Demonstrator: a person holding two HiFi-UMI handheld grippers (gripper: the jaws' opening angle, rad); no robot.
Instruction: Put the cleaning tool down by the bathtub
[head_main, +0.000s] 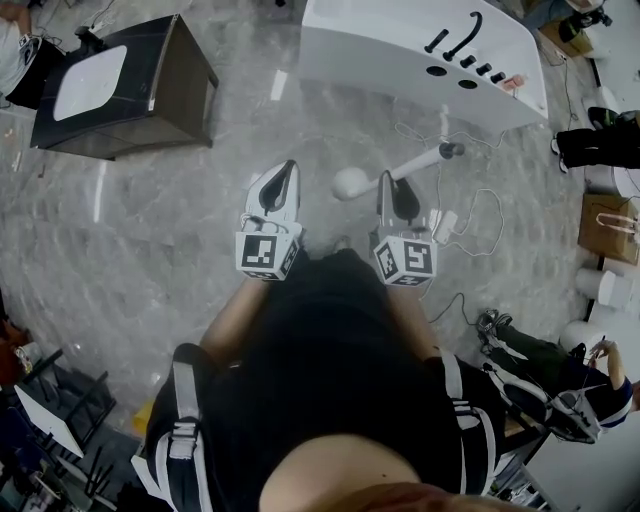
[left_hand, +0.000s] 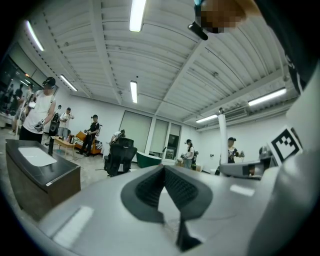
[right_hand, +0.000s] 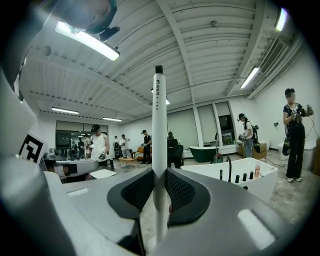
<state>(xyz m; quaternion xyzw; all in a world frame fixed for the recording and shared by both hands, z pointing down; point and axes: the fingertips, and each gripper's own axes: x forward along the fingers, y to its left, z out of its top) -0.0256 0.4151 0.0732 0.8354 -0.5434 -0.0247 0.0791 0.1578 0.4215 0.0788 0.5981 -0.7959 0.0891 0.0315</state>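
Note:
The cleaning tool (head_main: 418, 163) is a white rod with a round white head at its left end and a dark cap at the other. It hangs level above the floor, short of the white bathtub (head_main: 400, 55). My right gripper (head_main: 388, 182) is shut on the rod near its head. In the right gripper view the white rod (right_hand: 159, 110) runs straight up between the dark pads of that gripper (right_hand: 159, 175), with the bathtub (right_hand: 230, 175) low at the right. My left gripper (head_main: 288, 172) is beside it, shut and holding nothing. The left gripper (left_hand: 162, 171) shows its pads meeting at the tips.
A dark cabinet with a white basin top (head_main: 150, 100) stands at the far left. White cables (head_main: 470, 215) lie on the grey marble floor right of the tool. A brown paper bag (head_main: 605, 228) and a person's feet (head_main: 590, 145) are at the right edge.

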